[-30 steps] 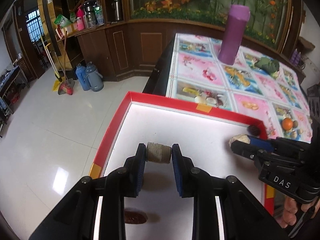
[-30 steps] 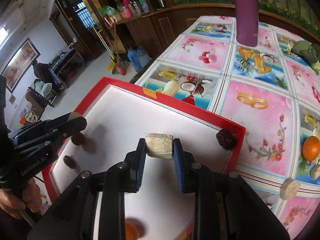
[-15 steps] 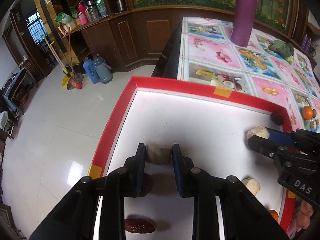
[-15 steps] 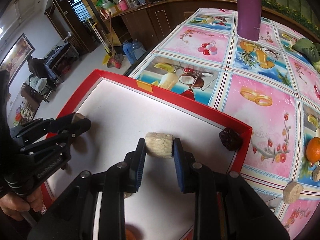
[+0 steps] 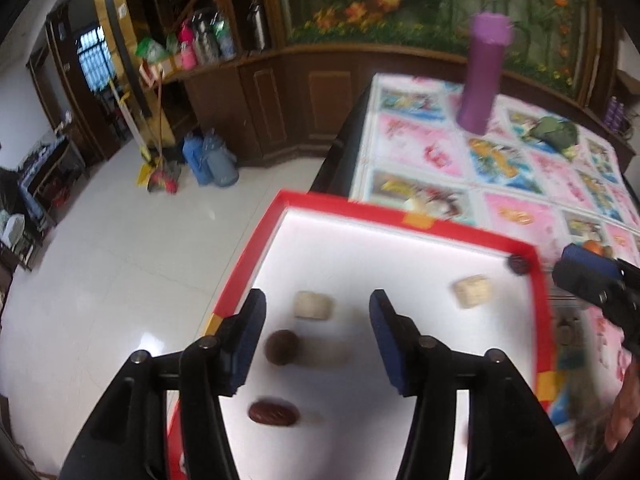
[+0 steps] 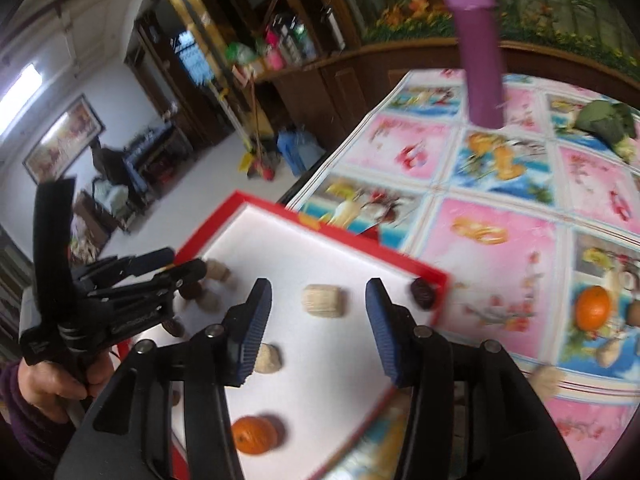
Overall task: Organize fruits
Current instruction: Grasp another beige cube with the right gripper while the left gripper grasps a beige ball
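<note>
Left wrist view: both claws, left claw (image 5: 316, 336) and right claw (image 6: 318, 326), are opening over pale fruit chunks (image 5: 313, 305) lying free inside the red tray (image 5: 248, 276), light, firm-looking pieces best pinched across their flat sides.

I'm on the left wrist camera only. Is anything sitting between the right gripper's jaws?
Observer: The right gripper has its jaws opening. A beige chunk lies on the tray floor between them, and neither pad touches it.
Operator: Any fruit in the tray that I'm missing?
Observer: Yes, an orange lies in the tray close under that gripper's body, near the front edge.
Operator: Anything left outside the tray?
Observer: A blurred beige piece lies on the tablecloth, just right of that gripper.
</note>
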Tool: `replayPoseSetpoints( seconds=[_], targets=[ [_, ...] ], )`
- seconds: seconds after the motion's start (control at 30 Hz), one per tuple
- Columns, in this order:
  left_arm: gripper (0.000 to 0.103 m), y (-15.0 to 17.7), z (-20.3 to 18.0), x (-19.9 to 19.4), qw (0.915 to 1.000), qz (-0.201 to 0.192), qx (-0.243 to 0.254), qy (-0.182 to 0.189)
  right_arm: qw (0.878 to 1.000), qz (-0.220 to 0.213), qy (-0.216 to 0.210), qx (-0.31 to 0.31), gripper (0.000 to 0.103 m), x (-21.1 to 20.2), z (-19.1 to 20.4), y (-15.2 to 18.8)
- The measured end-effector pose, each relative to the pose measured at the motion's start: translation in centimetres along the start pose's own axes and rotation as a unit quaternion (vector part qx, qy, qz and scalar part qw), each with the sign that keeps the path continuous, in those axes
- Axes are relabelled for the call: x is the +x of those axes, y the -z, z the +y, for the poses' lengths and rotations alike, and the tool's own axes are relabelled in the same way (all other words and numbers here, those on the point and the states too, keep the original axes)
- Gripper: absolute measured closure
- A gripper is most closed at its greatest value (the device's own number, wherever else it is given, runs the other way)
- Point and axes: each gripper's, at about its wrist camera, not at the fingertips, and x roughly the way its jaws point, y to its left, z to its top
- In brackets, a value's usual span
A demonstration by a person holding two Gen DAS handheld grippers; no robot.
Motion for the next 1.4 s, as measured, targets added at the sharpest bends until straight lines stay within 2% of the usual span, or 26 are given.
replayPoseSetpoints(
  seconds=[0.2,0.43,0.67,0.97,1.1,1.2,1.4],
  targets=[
    [0.045,0.4,-5.0,-3.5,0.9973,-0.037,0.032,0.055,0.999,-0.025,0.039,0.025,0.052,-4.2,-4.1,1.0],
    [0.043,1.7,-10.1,-4.0,0.9930,-0.027,0.061,0.098,0.992,-0.043,0.095,0.076,0.052,-8.6,-10.5,3.7],
    [0.043,2.4,-13.4,-4.2,0.9896,-0.019,0.083,0.116,0.979,-0.063,0.149,0.126,0.052,-13.1,-16.9,6.7],
    [0.043,2.7,-17.1,-3.8,0.9842,-0.007,0.107,0.141,0.961,-0.074,0.207,0.164,0.052,-17.2,-22.6,9.4],
    [0.043,3.0,-18.2,-3.5,0.9824,0.000,0.117,0.146,0.954,-0.084,0.222,0.185,0.052,-18.6,-24.4,10.0],
    [0.043,3.4,-19.1,-3.2,0.9809,0.004,0.123,0.151,0.950,-0.089,0.216,0.205,0.052,-18.9,-25.3,10.1],
    [0.043,3.3,-20.5,-2.1,0.9803,0.008,0.125,0.153,0.963,-0.077,0.184,0.180,0.052,-17.0,-23.4,8.6]
  ],
)
